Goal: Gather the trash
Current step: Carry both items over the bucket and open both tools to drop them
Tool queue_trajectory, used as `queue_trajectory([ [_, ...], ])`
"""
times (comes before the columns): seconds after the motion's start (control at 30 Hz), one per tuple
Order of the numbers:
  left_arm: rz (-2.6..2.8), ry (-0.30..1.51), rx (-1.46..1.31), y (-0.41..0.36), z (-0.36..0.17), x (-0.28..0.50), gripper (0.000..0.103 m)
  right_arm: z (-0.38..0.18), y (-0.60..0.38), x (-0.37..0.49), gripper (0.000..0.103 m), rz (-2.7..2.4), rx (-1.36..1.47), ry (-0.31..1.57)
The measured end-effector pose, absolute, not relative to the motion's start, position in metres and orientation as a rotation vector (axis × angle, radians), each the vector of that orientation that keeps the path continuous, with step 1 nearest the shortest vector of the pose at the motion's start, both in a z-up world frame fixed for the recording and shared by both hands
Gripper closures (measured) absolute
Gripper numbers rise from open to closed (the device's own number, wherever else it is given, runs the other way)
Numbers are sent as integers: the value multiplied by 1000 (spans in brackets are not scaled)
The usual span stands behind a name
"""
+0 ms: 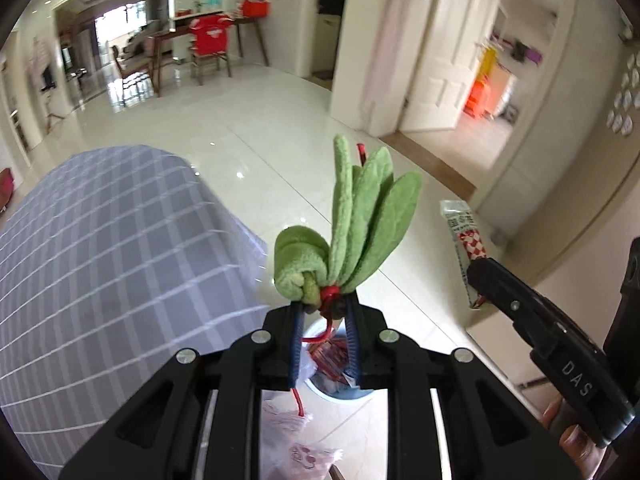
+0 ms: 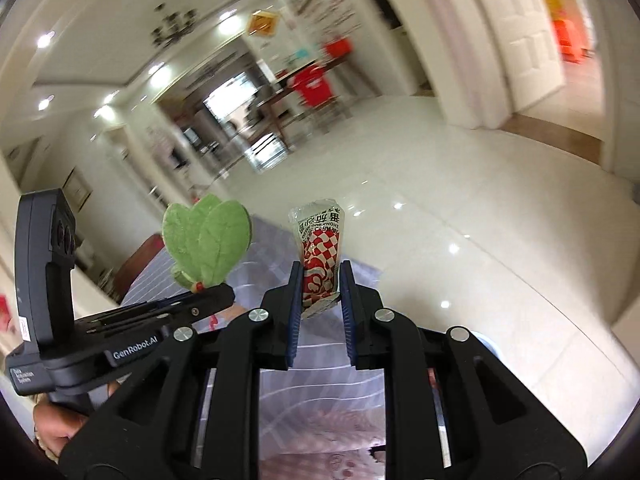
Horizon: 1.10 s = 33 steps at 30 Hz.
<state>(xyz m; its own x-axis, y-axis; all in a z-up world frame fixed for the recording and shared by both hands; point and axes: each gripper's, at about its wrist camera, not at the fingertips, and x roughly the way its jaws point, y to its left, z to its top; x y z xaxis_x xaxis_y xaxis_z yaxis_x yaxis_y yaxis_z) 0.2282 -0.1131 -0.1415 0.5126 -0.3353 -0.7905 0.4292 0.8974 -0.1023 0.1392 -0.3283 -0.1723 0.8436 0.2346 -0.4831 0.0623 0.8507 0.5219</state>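
1. The left gripper [image 1: 322, 304] is clenched on a green plush leaf bundle [image 1: 352, 224], tied with a red cord [image 1: 329, 291]; the leaves stand up above the fingertips.
2. The right gripper [image 2: 320, 292] is clenched on a snack wrapper [image 2: 318, 256] with a red and white checked pattern; the wrapper stands upright between the blue pads [image 2: 295, 312].
3. Under the left gripper, on the white tiled floor [image 1: 260, 120], there is a white trash bin [image 1: 340, 376] with red wrappers inside, partly hidden by the gripper.
4. To the left of the bin is a bed or sofa with a grey checked cover [image 1: 112, 248]; I cannot tell which one.
5. A pink patterned plastic bag [image 1: 296, 440] lies just beside the bin, nearer to the camera.
6. Far behind the bin stand a wooden desk [image 1: 192, 34] and a chair with a red shirt [image 1: 210, 34].
7. A white door [image 1: 444, 56] stands open to the right of the bin.
8. Nothing stands between the left gripper and the bin.
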Motion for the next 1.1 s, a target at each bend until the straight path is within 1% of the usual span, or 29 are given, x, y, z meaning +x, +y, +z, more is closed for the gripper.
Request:
queue_trajectory([
  [0.1,-484,946,128,-136,-154,229,82,-182,-352,122,85,42,592,547],
  [0.13,-488,949,129,-142,-158,233,79,-187,-360,117,85,21,608,544],
  [0.17,-497,958,123,-150,-162,235,74,-190,-365,114,85,8,616,541],
  [0.2,-504,971,113,-156,-164,236,51,-193,-369,111,85,-7,622,540],
  [0.27,-498,1004,90,-165,-170,240,20,-199,-381,105,85,-35,637,540],
  [0.57,-429,1026,108,-163,-188,242,20,-215,-386,100,85,-42,647,586],
  [0.97,-375,1006,103,-135,-180,236,20,-217,-368,114,84,0,616,604],
  [1.1,-363,996,91,-126,-178,233,20,-220,-369,119,82,4,612,604],
])
